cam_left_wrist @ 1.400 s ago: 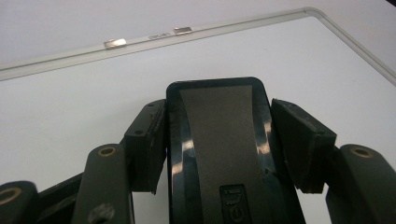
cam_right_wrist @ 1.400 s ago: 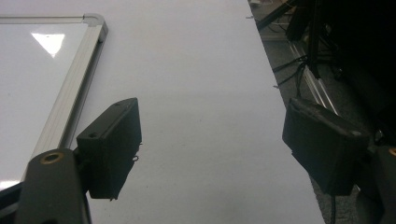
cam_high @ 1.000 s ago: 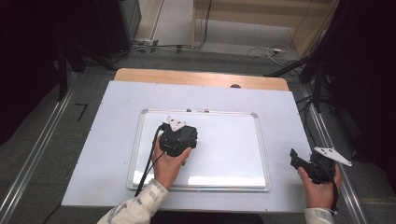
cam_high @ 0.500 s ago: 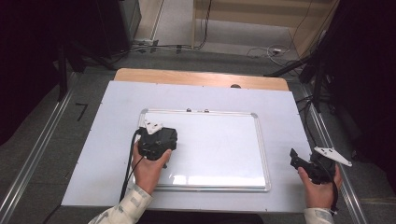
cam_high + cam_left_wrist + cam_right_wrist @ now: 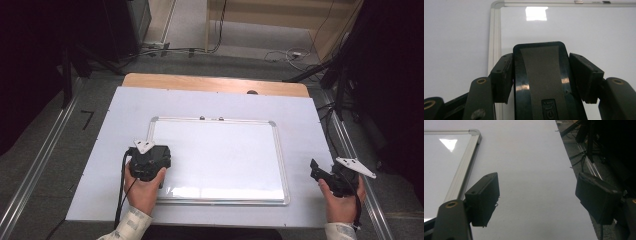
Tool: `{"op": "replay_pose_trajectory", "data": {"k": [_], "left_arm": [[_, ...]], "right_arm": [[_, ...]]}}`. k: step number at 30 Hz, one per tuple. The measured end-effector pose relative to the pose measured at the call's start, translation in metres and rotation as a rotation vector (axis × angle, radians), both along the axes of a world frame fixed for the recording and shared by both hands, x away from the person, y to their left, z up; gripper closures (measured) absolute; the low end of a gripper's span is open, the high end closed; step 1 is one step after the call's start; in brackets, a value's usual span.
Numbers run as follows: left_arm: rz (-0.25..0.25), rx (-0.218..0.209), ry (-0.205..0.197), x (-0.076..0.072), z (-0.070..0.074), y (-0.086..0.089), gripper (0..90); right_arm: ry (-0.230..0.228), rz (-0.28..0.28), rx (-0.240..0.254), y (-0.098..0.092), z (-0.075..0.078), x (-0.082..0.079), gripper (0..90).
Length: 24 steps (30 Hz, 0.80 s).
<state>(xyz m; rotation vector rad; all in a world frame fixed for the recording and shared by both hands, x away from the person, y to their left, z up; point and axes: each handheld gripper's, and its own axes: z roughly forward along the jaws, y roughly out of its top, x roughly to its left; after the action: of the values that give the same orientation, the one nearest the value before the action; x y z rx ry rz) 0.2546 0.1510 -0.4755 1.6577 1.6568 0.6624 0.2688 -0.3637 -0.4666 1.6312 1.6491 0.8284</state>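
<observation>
**Black eraser clamped at the whiteboard's left edge**

A black eraser is pinched between the pads of the left gripper, both pads being pressed against its sides. In the left gripper view a grey band is seen running down the eraser's glossy black back, and near the bottom edge of that view a small raised label is found on it; only the letters "ell" can be made out (the rest is cut off). The eraser is held over the left part of the whiteboard, just beside its silver frame, whose rounded upper-left corner is seen above it.

From the high view the eraser itself cannot be made out beneath the left gripper, which is placed at the whiteboard's left edge, over its lower part; what that view adds is the whole layout: the whiteboard lying flat in the middle of a pale table, with two small clips on its top frame.

The right gripper is held well apart from the board, near the table's right edge. In its own view the jaws of the right gripper are spread wide with nothing between them, bare table being seen below and one corner of the whiteboard at the left
</observation>
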Motion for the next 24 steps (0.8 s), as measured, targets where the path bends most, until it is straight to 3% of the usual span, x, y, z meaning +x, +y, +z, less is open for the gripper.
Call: {"op": "replay_pose_trajectory", "data": {"k": [18, 24], "left_arm": [[0.047, 0.084, 0.016, -0.002, -0.018, -0.008, 39.2], [0.041, 0.085, 0.010, -0.003, -0.019, -0.008, 38.8]], "right_arm": [[0.000, 0.003, 0.001, 0.001, 0.000, 0.000, 18.4], [0.000, 0.001, 0.000, 0.000, 0.000, 0.000, 18.4]]}}
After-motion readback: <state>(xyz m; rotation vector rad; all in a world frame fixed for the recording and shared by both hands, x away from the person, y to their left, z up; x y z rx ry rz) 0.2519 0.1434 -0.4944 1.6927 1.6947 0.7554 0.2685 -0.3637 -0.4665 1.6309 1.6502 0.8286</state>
